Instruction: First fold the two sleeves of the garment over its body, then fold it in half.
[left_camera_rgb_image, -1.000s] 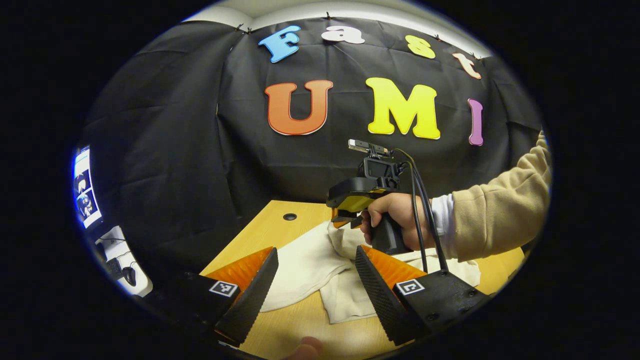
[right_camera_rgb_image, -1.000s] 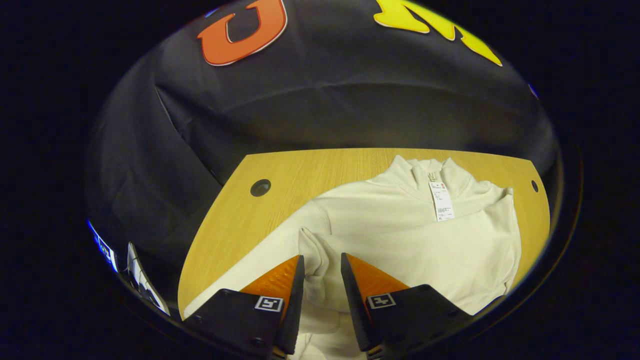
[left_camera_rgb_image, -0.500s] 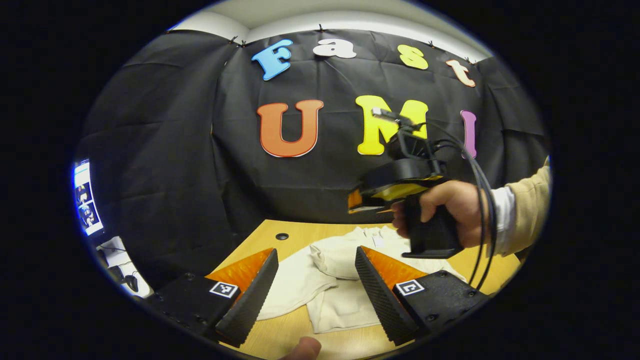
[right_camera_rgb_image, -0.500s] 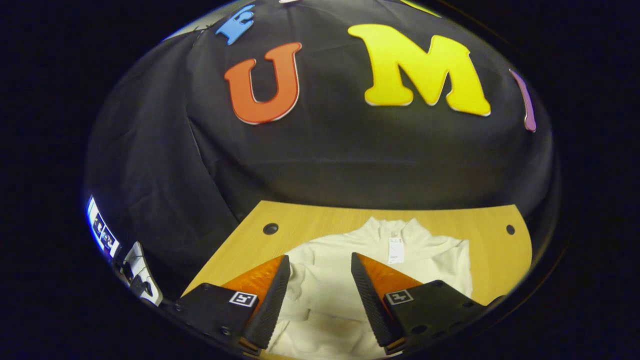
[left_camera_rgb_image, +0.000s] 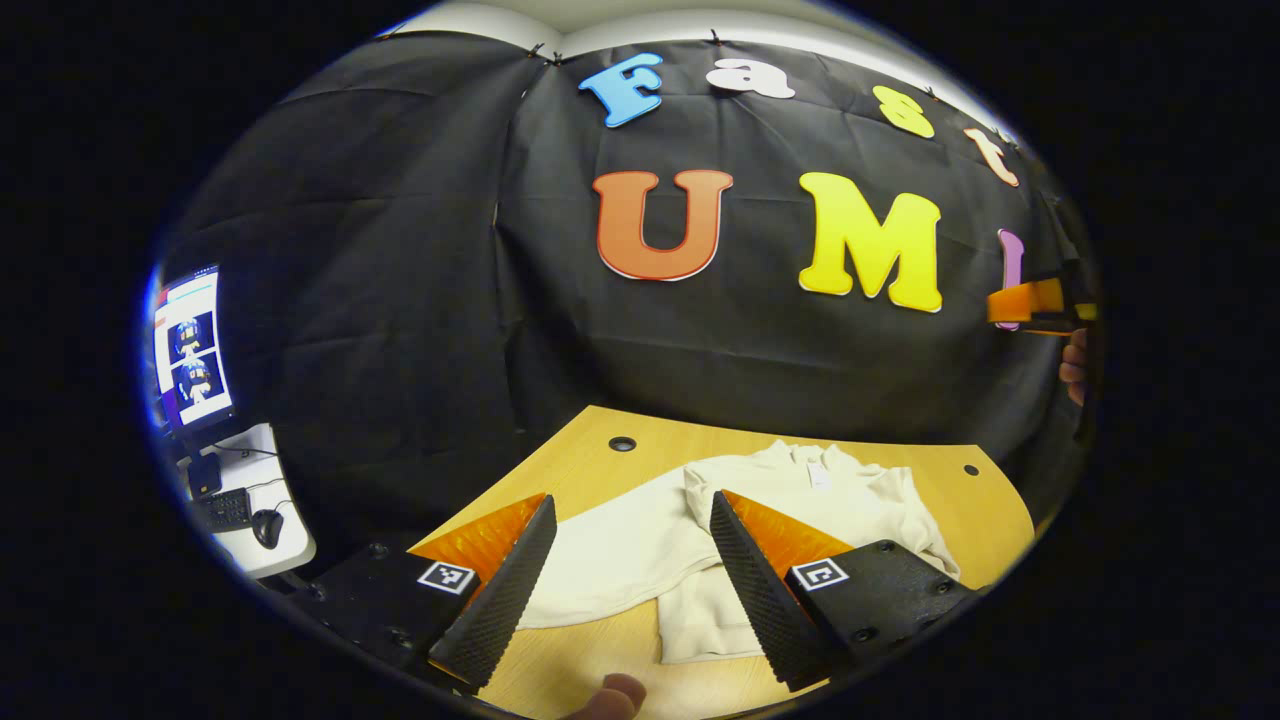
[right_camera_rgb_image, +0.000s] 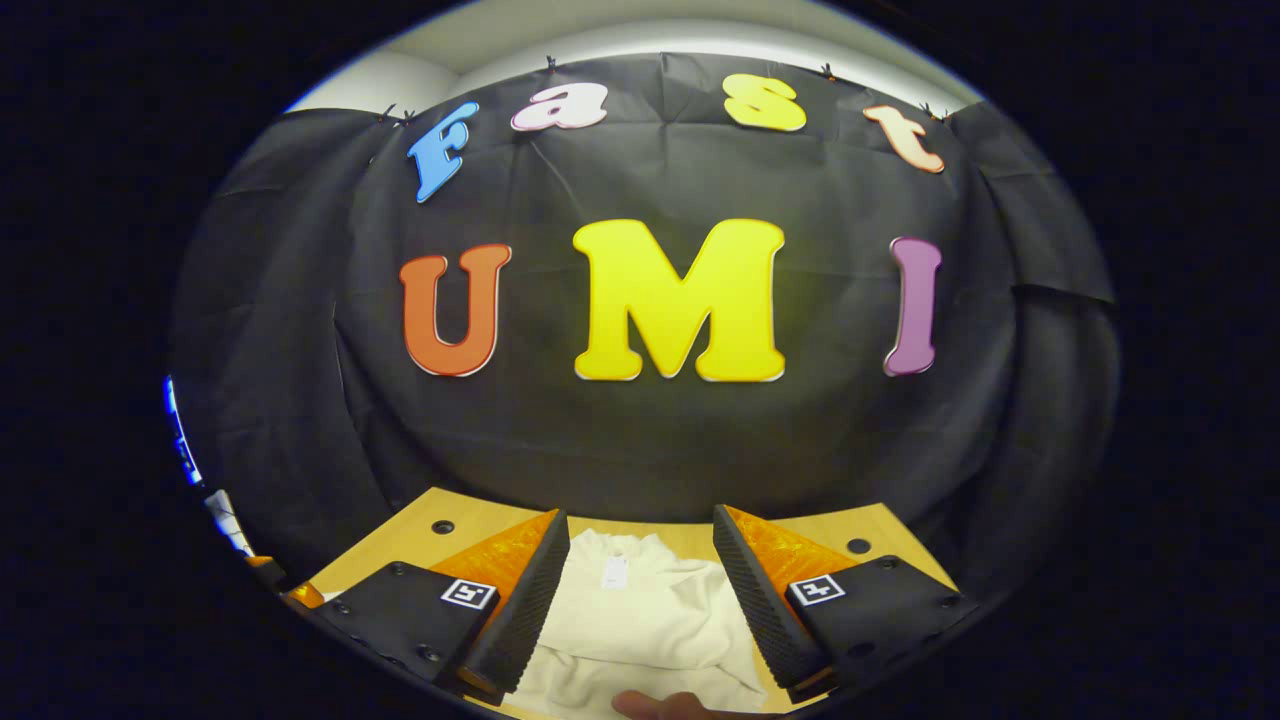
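Cream garment (left_camera_rgb_image: 640, 560) lies on the wooden table (left_camera_rgb_image: 560, 470), both tongs (left_camera_rgb_image: 625, 590) (right_camera_rgb_image: 640, 600) spread apart above it.

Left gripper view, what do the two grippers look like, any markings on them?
The left gripper has two wedge-shaped fingers with ribbed inner faces, on black bolted blocks that each carry a small square black-and-white marker. The right gripper is built alike, with the same markers.

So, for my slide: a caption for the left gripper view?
Open left gripper poised above cream long-sleeved garment on light wooden table.
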